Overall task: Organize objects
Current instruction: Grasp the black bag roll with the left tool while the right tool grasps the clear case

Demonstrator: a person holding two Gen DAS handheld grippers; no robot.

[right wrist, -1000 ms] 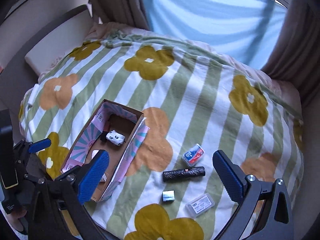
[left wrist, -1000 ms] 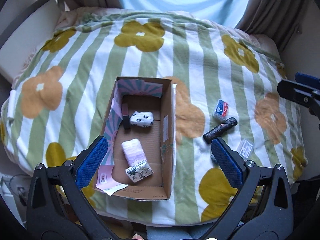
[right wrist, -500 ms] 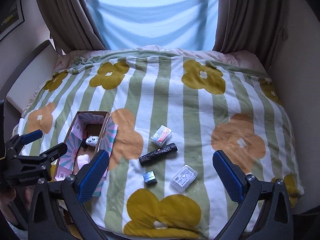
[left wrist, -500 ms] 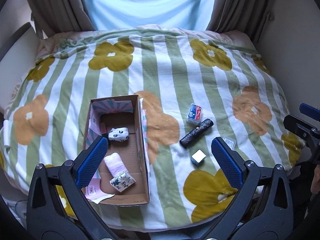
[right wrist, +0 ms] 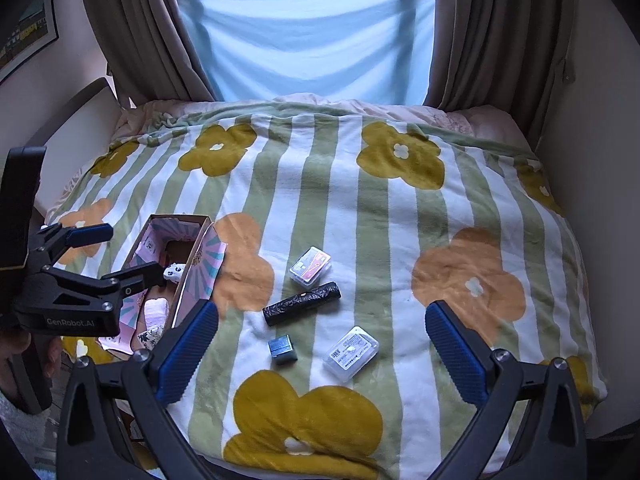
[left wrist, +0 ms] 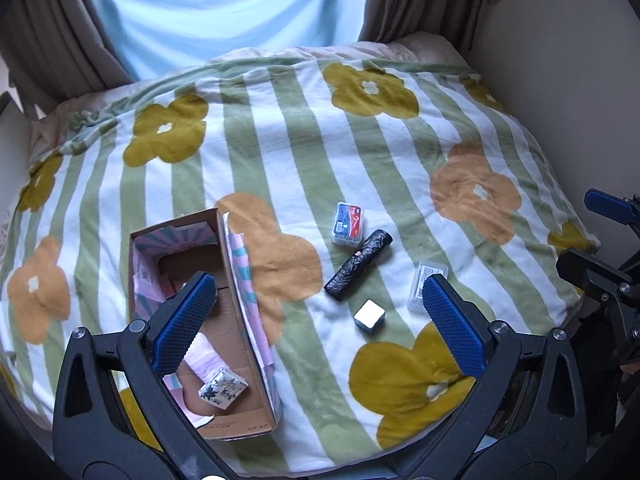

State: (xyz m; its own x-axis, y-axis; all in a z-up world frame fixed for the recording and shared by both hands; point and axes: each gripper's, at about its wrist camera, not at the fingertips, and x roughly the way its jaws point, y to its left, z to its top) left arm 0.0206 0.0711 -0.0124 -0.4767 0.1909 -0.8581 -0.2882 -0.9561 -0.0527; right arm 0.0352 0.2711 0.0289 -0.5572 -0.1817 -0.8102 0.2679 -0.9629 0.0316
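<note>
A cardboard box (left wrist: 240, 312) lined in pink lies on the flowered blanket, holding a pink roll (left wrist: 206, 354), a floral packet (left wrist: 223, 394) and a white spotted item (right wrist: 175, 271). To its right on the blanket lie a black roll (left wrist: 358, 266), a red-and-blue card case (left wrist: 347, 224), a small silver cube (left wrist: 370, 316) and a clear labelled case (left wrist: 426, 286). My left gripper (left wrist: 317, 280) hovers open and empty over the box's right side and the loose items. My right gripper (right wrist: 320, 308) is open and empty above the black roll (right wrist: 302, 303) and cube (right wrist: 283, 350).
The striped blanket (right wrist: 360, 208) covers the whole bed. Brown curtains (right wrist: 480, 40) and a pale blue sheet (right wrist: 304, 32) hang behind it. A wall (left wrist: 560, 80) borders the right side. A person's hand (right wrist: 16, 348) holds the left gripper (right wrist: 120, 252) by the box (right wrist: 200, 264).
The left view has swung right, from straight over the box toward the loose items. The right view has turned to face the bed squarely. Both grippers stay open and empty.
</note>
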